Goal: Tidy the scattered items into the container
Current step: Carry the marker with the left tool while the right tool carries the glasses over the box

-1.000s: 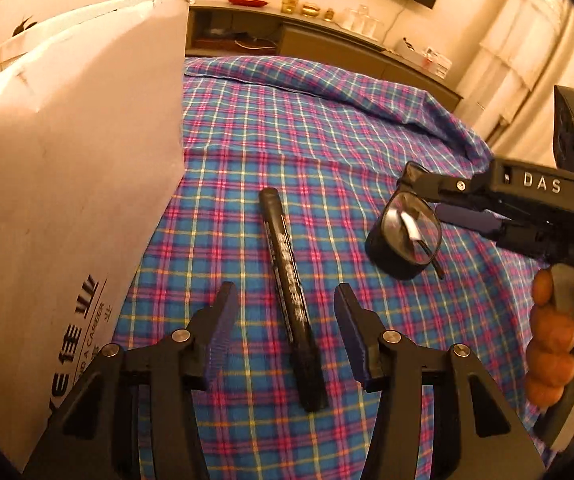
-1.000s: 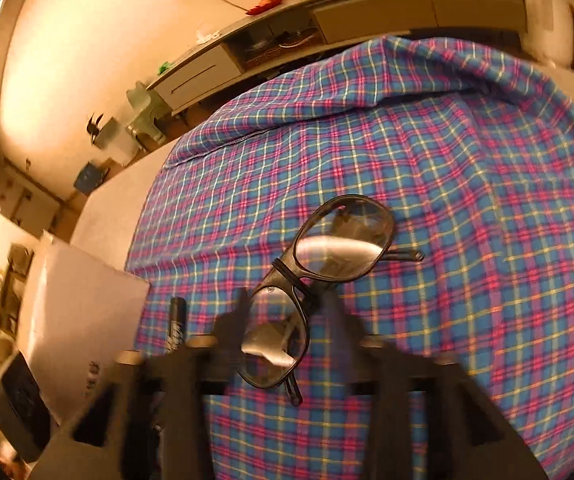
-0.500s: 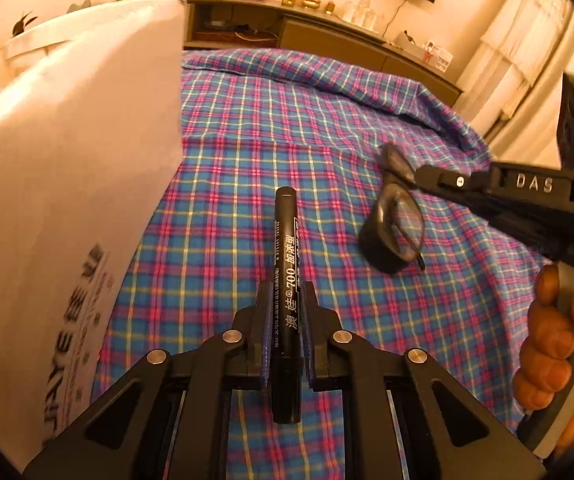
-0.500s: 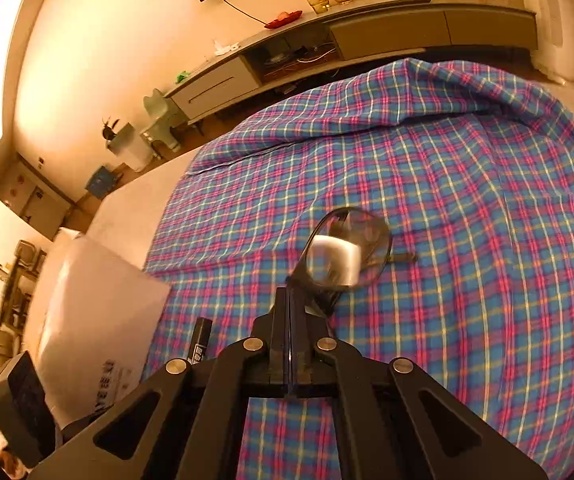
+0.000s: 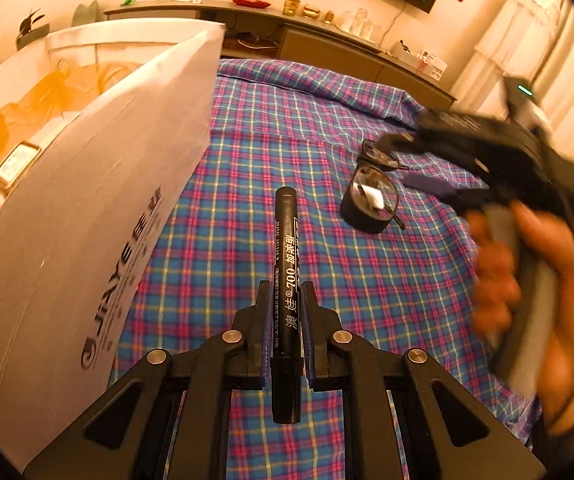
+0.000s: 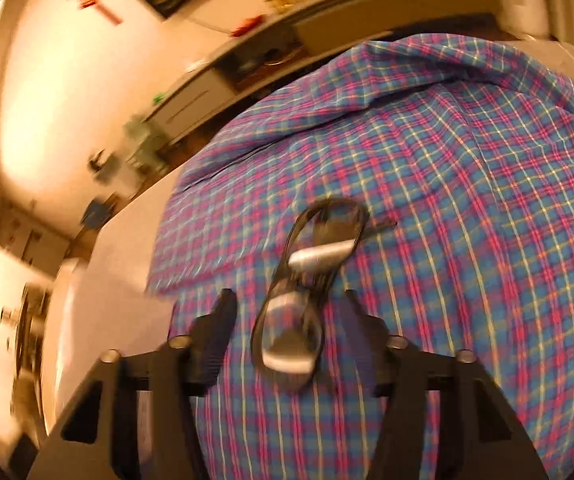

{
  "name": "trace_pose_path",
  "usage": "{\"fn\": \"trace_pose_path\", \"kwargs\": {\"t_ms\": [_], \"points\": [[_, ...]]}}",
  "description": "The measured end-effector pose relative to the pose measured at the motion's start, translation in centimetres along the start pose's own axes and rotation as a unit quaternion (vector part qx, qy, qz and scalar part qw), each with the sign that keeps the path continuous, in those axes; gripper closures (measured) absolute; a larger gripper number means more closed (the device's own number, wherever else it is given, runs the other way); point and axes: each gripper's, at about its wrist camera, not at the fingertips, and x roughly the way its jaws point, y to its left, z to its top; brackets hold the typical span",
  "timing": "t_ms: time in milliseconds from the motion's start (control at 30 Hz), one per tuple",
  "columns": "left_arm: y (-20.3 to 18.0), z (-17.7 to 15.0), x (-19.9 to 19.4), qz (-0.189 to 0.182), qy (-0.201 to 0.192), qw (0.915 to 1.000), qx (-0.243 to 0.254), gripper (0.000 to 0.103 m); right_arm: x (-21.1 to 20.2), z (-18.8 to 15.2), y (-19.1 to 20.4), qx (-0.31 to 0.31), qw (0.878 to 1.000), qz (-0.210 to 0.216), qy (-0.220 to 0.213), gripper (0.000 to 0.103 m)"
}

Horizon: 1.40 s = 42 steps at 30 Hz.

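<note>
My left gripper (image 5: 285, 308) is shut on a black marker pen (image 5: 285, 264) and holds it above the plaid cloth (image 5: 287, 140), pointing away. The white cardboard box (image 5: 99, 200), the container, stands just to its left with its top open. Black-framed glasses (image 5: 371, 196) lie on the cloth to the right. In the right wrist view the glasses (image 6: 299, 320) lie between the fingers of my right gripper (image 6: 287, 320), which is open; that view is blurred. The right gripper also shows blurred in the left wrist view (image 5: 423, 168), with the hand holding it.
The plaid cloth (image 6: 467, 200) covers a rounded surface that drops off at its edges. A long low cabinet (image 5: 327, 40) with small objects stands along the far wall. Items lie inside the box (image 5: 15, 160).
My left gripper closed on the marker and lifted it. My right gripper, shut half a second ago, has opened around the glasses and is moving fast.
</note>
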Motion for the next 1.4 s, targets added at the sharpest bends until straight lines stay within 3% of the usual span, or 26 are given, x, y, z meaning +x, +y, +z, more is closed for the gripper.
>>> {"fn": "trace_pose_path", "kwargs": {"t_ms": [33, 100, 133, 167, 200, 367, 767, 1200, 1400], "points": [[0.2, -0.1, 0.1, -0.002, 0.001, 1.0, -0.003, 0.09, 1.2, 0.5, 0.9, -0.015, 1.0, -0.009, 0.011, 0.036], [0.5, -0.3, 0.3, -0.006, 0.004, 1.0, -0.003, 0.09, 3.4, 0.7, 2.2, -0.041, 0.998, -0.046, 0.03, 0.036], [0.6, -0.4, 0.4, -0.006, 0.006, 1.0, -0.003, 0.09, 4.1, 0.5, 2.6, -0.055, 0.996, -0.063, 0.034, 0.041], [0.7, -0.4, 0.5, -0.008, 0.008, 0.9999, -0.003, 0.09, 4.2, 0.2, 3.2, -0.08, 0.993, -0.084, 0.028, 0.058], [0.8, -0.5, 0.6, -0.012, 0.009, 0.9999, -0.004, 0.09, 4.1, -0.2, 3.7, -0.102, 0.99, -0.091, 0.024, 0.059], [0.8, -1.1, 0.1, -0.026, 0.005, 0.9996, -0.003, 0.09, 1.4, -2.3, 2.8, -0.094, 0.994, -0.054, 0.012, 0.064], [0.0, -3.9, -4.5, -0.037, -0.01, 0.9992, 0.008, 0.09, -5.8, -8.7, 3.2, -0.095, 0.995, 0.014, 0.007, 0.064], [1.3, -6.8, -10.1, -0.032, -0.023, 0.9992, 0.011, 0.09, -11.5, -16.6, 7.4, -0.164, 0.984, 0.069, 0.01, 0.064], [1.8, -7.2, -12.3, -0.038, -0.033, 0.9987, 0.011, 0.09, -13.8, -18.2, 9.6, -0.198, 0.977, 0.082, 0.003, 0.064]]}}
